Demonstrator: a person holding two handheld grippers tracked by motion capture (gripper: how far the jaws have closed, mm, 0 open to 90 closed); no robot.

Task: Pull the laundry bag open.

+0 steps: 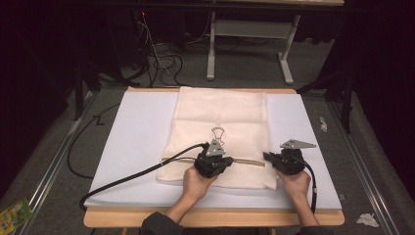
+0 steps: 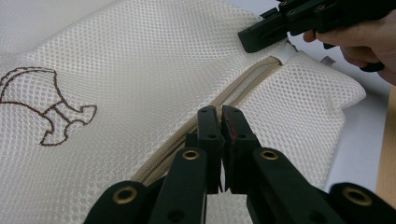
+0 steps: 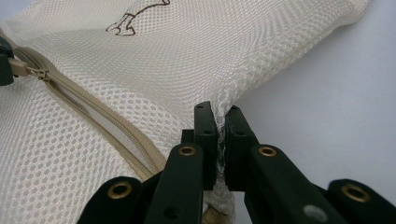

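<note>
Cream mesh laundry bag point(image 1: 220, 127) lies flat on the desk point(image 1: 137, 142). Left hand-held gripper point(image 2: 219, 116) is pinched on its zipper point(image 2: 243, 91); right hand-held gripper point(image 3: 219, 114) clamps the bag's corner. Pulling unevenly could jam the slider or tear the mesh.

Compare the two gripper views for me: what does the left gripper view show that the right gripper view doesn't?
Left gripper view: the right gripper, in a hand, pinching the mesh bag at the end of the zipper, plus the wooden table edge.
Right gripper view: the zipper pull, its tab caught by the left gripper at the frame's left edge, and mesh squeezed between the right gripper's jaws.
Both: the cream bag, the zipper, the brown print and the white sheet.
</note>
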